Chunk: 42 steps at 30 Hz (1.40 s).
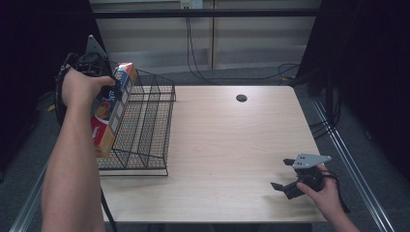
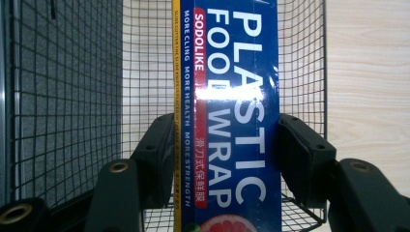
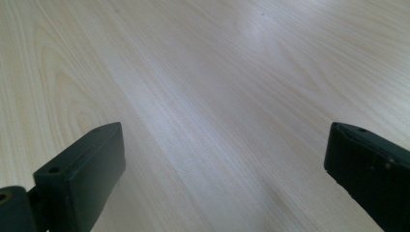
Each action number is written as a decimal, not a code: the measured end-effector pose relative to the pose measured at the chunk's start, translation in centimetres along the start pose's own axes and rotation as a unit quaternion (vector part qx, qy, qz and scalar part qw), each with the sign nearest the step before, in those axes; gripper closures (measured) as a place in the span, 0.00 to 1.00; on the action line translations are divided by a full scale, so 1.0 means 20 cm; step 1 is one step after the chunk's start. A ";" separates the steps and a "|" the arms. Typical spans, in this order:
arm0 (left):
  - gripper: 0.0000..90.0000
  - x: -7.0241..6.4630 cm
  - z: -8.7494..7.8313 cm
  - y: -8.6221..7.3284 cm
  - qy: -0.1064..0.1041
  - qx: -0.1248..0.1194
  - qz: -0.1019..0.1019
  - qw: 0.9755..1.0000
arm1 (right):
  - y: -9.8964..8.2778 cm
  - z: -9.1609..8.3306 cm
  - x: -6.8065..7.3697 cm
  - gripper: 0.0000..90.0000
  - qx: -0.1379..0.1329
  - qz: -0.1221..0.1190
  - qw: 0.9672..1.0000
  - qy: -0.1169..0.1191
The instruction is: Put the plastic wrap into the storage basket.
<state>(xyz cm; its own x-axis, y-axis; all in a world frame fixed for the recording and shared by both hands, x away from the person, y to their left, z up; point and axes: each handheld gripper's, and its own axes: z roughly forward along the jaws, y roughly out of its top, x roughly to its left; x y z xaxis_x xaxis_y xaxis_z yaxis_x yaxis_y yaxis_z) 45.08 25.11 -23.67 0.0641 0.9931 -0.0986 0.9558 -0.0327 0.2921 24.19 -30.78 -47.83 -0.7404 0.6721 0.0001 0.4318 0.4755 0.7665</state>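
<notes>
plastic food wrap box clamped across its narrow width in the left claw, long axis running away from the claw, tilted down into the wire basket at the tabletop's left edge. box's lower end sits at the basket's left wall; whether it touches, cannot tell. right claw open, empty, low over bare tabletop, well apart.

Left gripper clamps a wrap box over the wire basket, at table's left edge. Right gripper sits near-right, well apart, nothing btwn jaws.
</notes>
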 end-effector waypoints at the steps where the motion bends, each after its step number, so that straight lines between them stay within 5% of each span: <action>1: 0.49 0.01 0.00 0.00 0.001 0.000 0.000 1.000 | 0.00 0.00 0.00 0.01 -0.001 0.001 1.000 0.000; 27: 0.48 0.11 0.07 -0.03 0.016 -0.004 -0.022 1.000 | 0.00 0.01 0.00 0.01 0.003 0.001 1.000 0.004; 31: 0.48 0.10 0.09 -0.03 0.016 -0.007 -0.038 0.999 | 0.00 0.01 0.00 0.01 0.002 0.001 1.000 0.004; 42: 0.47 0.09 0.13 -0.03 0.017 -0.001 -0.030 0.999 | 0.00 0.01 0.00 0.01 0.005 0.002 1.000 0.004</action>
<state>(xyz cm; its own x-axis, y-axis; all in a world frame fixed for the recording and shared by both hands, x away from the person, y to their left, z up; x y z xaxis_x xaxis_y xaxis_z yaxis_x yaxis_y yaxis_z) 45.31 26.54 -26.43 -0.0039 0.9964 -0.0842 0.9571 0.0281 0.2884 24.26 -30.63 -48.08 -0.7433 0.6689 0.0079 0.4388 0.4785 0.7606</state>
